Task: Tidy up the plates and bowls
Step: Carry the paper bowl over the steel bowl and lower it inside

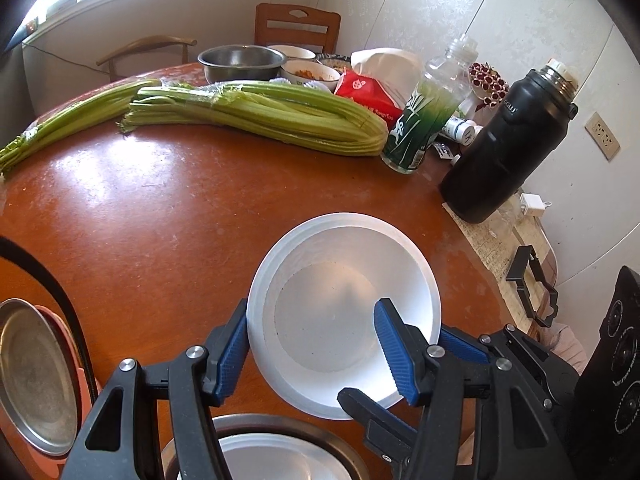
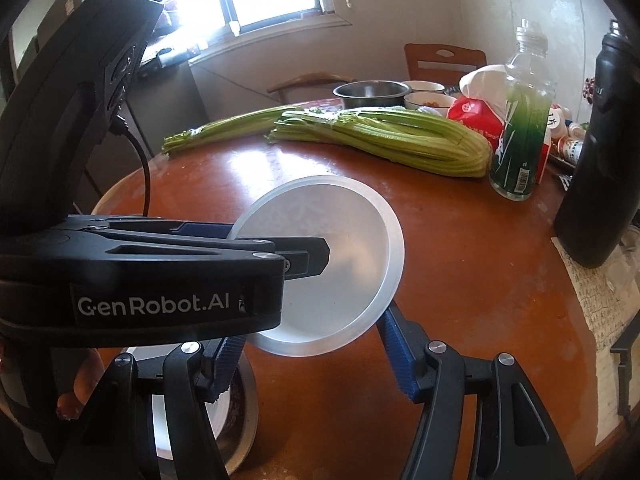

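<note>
Here, a white plastic bowl hangs tilted above the brown round table, its open side turned up and toward the left wrist camera, its rim facing partly sideways in the right wrist view. Being round, it has no long axis; only the mouth gives it a direction. It looks thin-walled and light, smooth and probably slippery, with some give at the lip, so the rim seems the place to hold it, pinched gently rather than squeezed.

The left gripper appears closed on the near rim, one black finger inside the bowl; in its own camera the wide blue pads belong to the right gripper, whose jaws stand spread with the bowl's lower edge between them, not clamped.

Below, just beside the near table edge, a steel basin holds another white dish, a likely stacking spot. A metal plate lies at left. Farther off sit celery, a green bottle and a black flask.
</note>
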{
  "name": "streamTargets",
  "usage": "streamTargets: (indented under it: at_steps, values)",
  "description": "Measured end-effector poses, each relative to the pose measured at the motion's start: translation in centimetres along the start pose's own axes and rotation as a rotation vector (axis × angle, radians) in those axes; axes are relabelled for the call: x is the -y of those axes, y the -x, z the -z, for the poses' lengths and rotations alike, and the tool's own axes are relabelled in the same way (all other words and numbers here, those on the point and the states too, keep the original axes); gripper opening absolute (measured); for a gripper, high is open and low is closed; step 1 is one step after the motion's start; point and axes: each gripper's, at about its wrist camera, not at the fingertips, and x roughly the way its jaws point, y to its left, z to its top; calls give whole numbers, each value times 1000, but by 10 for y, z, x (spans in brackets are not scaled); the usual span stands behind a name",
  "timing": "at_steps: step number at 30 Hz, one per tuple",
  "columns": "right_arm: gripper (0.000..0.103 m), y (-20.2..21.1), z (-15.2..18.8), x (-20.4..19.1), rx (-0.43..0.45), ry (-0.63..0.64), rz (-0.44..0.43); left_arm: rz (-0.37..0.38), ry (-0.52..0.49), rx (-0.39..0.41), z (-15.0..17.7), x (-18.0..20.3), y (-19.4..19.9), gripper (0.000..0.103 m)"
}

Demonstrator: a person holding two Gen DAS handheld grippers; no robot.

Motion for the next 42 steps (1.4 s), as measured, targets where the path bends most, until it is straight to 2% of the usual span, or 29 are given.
streamTargets:
  at_steps: [22,42]
  values:
    - [66,46,6,-52,76,85,-2,-31,-2,124,27,-5,70,60]
    - [66,66,15,-85,96,137,-53,-54,29,178,57,-19,111,60]
